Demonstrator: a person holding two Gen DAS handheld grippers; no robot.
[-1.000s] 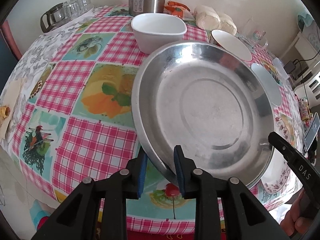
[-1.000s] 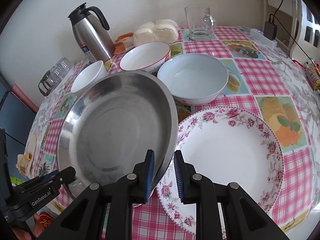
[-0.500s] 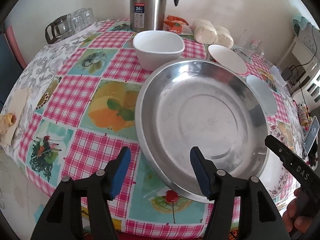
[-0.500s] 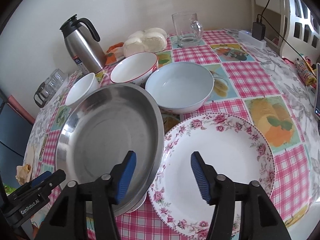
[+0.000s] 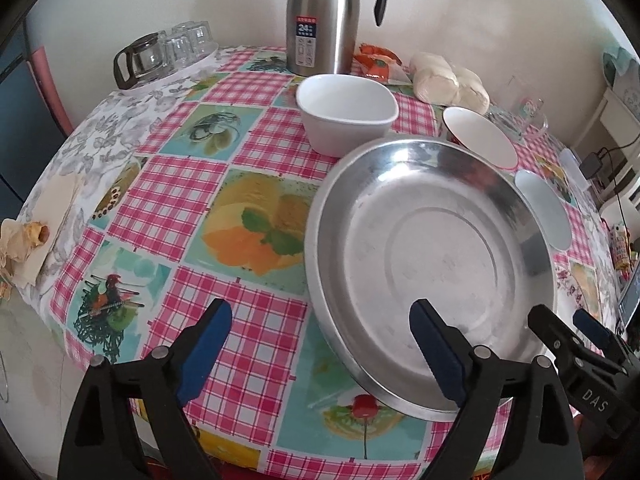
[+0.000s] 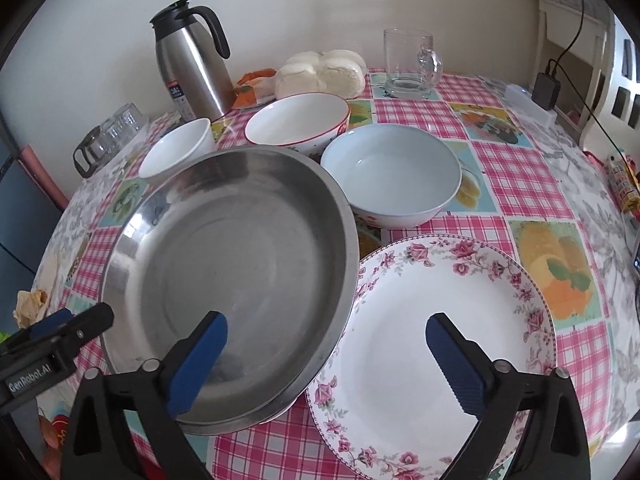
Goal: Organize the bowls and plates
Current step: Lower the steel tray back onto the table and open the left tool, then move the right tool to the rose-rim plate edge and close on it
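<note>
My left gripper (image 5: 320,344) and right gripper (image 6: 326,354) have just been opening; both jaws now gape wide, holding nothing. The steel plate (image 6: 240,272) rests near the table's (image 5: 172,208) front edge, its rim overlapping the floral plate (image 6: 440,320).

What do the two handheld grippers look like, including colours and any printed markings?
Both are matte black plastic with silver rivets and ribbed blue pads. The left gripper shows "GenRobot.AI" in white on its side in the right wrist view; the right gripper shows "DAS" in the left wrist view. No cables or sleeves are visible.
</note>
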